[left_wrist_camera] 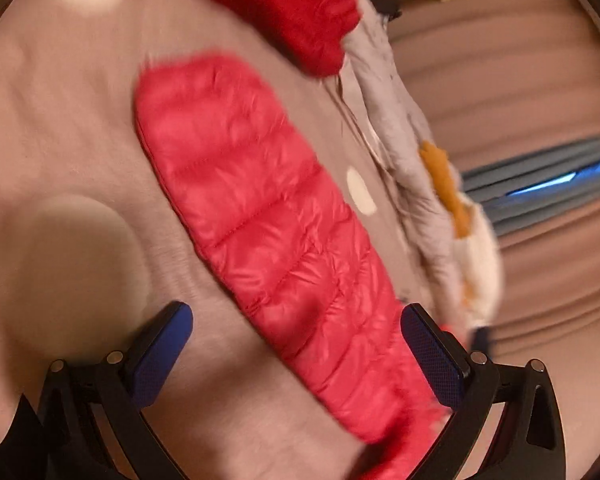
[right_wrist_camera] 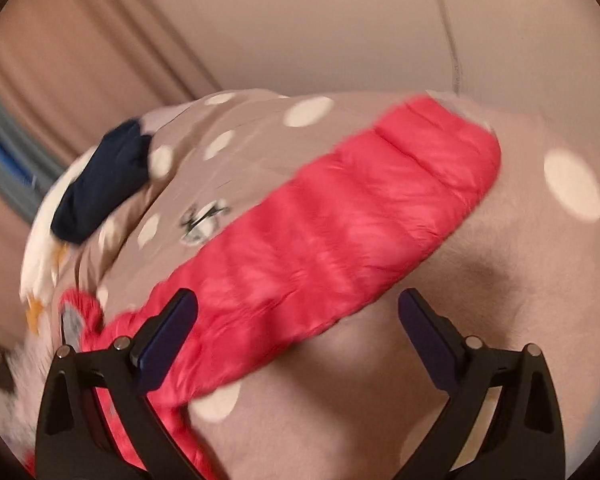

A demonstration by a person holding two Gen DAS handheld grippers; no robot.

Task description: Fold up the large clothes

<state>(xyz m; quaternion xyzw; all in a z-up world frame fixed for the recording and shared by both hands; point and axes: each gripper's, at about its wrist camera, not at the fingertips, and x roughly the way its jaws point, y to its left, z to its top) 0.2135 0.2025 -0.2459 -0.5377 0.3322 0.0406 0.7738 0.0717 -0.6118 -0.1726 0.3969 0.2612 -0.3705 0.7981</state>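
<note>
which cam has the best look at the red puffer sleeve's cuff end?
Left wrist: the red quilted sleeve runs nearly full length, with its rounded end unobstructed, though blurred. Right wrist shows the sleeve too, but its near part is cut off behind the left finger of the open tongs.

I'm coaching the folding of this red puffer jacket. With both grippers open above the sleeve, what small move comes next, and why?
Probably lower the left gripper and close it on the red quilted sleeve. Both it and the right gripper are open and hold nothing, and the sleeve lies stretched out flat on the spotted bedcover, so it likely needs gripping before it can be folded inward.
</note>
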